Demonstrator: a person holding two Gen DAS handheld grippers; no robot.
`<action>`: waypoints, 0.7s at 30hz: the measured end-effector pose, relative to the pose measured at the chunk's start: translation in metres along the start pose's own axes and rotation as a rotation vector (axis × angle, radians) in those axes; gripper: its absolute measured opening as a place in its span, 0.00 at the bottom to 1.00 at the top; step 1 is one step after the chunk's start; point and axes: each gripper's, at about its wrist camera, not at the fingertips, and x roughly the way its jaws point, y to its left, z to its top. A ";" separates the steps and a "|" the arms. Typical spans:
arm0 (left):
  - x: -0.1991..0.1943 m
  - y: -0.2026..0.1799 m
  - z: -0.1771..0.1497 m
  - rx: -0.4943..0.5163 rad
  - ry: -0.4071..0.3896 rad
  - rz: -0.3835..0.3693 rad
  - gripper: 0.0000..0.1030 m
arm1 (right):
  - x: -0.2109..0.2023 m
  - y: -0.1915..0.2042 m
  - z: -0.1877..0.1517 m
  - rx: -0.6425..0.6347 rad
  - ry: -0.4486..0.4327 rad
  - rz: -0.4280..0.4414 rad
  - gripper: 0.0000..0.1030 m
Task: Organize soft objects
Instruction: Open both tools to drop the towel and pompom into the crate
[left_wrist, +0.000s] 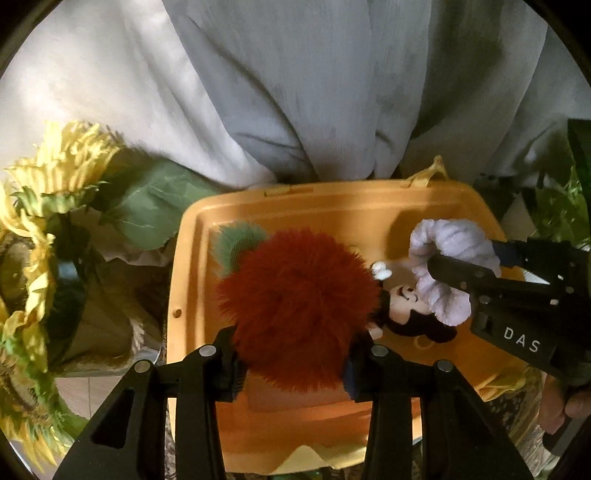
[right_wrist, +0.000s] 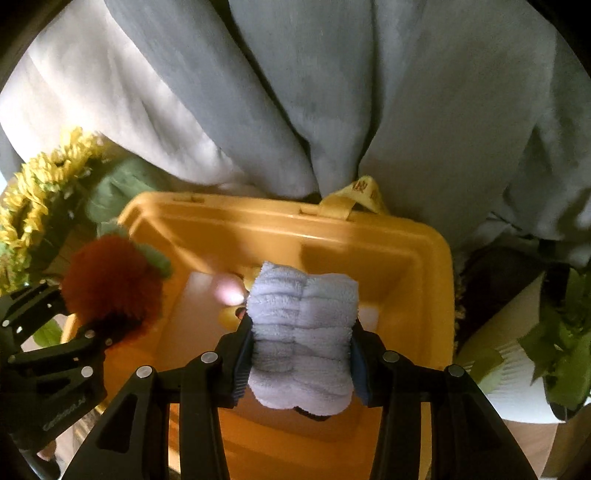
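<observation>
My left gripper (left_wrist: 293, 373) is shut on a fluffy red pompom toy (left_wrist: 299, 306) with a green fuzzy leaf (left_wrist: 236, 247), held over an open orange plastic bin (left_wrist: 332, 206). My right gripper (right_wrist: 301, 362) is shut on a lavender plush scrunchie (right_wrist: 303, 332) over the same bin (right_wrist: 424, 251). In the left wrist view the right gripper (left_wrist: 439, 264) enters from the right with the scrunchie (left_wrist: 450, 240), just above a small doll with dark hair (left_wrist: 410, 310) lying in the bin. In the right wrist view the left gripper (right_wrist: 110, 325) holds the pompom (right_wrist: 110, 277) at the bin's left edge.
Artificial sunflowers (left_wrist: 33, 229) with green leaves stand left of the bin. A grey-white curtain (left_wrist: 295, 92) hangs behind it. A yellow strap (right_wrist: 358, 195) lies at the bin's back rim. A white pot with green plants (right_wrist: 535, 354) stands to the right.
</observation>
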 end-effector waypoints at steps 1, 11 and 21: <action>0.003 0.000 -0.001 0.005 0.009 0.006 0.40 | 0.003 0.001 0.001 -0.003 0.010 0.001 0.46; 0.017 -0.002 -0.004 0.031 0.058 0.021 0.59 | 0.025 0.003 -0.002 -0.016 0.071 0.014 0.58; -0.011 -0.001 -0.011 0.011 0.012 0.003 0.68 | -0.011 0.008 0.004 -0.023 -0.033 -0.012 0.64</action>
